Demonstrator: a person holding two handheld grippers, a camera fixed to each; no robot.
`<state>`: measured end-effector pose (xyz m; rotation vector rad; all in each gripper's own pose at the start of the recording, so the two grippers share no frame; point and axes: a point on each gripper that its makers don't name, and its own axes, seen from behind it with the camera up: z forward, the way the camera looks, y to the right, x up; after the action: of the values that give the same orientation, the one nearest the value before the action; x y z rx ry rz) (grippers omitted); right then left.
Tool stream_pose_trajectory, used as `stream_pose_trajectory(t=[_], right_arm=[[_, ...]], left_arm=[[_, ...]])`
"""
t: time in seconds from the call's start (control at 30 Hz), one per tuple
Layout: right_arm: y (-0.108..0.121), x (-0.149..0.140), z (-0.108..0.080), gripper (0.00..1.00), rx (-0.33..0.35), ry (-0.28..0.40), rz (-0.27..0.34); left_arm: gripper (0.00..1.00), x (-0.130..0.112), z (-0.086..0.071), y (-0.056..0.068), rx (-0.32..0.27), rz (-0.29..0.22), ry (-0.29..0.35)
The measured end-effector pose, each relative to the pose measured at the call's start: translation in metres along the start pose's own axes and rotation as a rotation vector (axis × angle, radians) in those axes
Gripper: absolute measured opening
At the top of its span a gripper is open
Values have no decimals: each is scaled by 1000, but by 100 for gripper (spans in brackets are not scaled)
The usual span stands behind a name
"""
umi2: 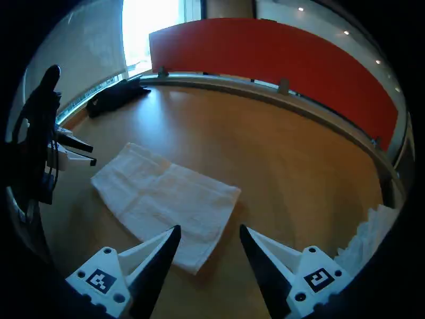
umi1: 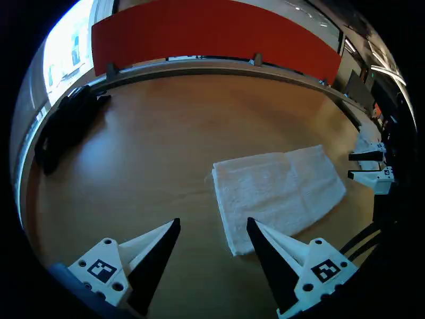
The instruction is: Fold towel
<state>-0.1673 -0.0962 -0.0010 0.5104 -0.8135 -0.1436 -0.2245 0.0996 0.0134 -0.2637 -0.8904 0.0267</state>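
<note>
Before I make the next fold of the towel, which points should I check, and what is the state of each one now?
1. Left gripper jaws open, gripping nothing: ok.
2. Right gripper jaws open, gripping nothing: ok.
3. White terry-cloth towel lies flat on the brown wooden table: ok.
4. Towel edge gripped for the fold: not ok, no jaws closed on it.
5. Black soft bag at the table's far edge lies apart from the towel: ok.
6. Number of layers already folded: cannot tell.
</note>
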Motion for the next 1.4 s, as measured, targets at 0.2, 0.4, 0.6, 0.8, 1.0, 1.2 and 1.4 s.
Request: stream_pose_trajectory(t=[0.2,0.4,0.6,0.8,1.0,1.2,1.4], right_arm=[[-3,-9,-5,85,5,-8,-5],[-6,-15,-6,85,14,-18,-16],[-11,-33,-5,85,28,-48,-43],[-18,-53,-5,83,48,-85,-76],[-23,-68,-5,68,78,-130,-94],[-18,-70,-2,55,80,-136,-89],[-19,-72,0,47,99,-151,-114]], left_arm=[[93,-11,-9,0,4,-23,-4],[93,-12,-14,-2,10,-33,0],[93,-19,-20,-2,15,-44,-1],[93,-33,-27,-3,23,-47,-14],[93,-45,-34,-3,27,-56,-23],[93,-52,-41,-2,25,-71,-25],[93,-58,-47,-2,26,-74,-27]])
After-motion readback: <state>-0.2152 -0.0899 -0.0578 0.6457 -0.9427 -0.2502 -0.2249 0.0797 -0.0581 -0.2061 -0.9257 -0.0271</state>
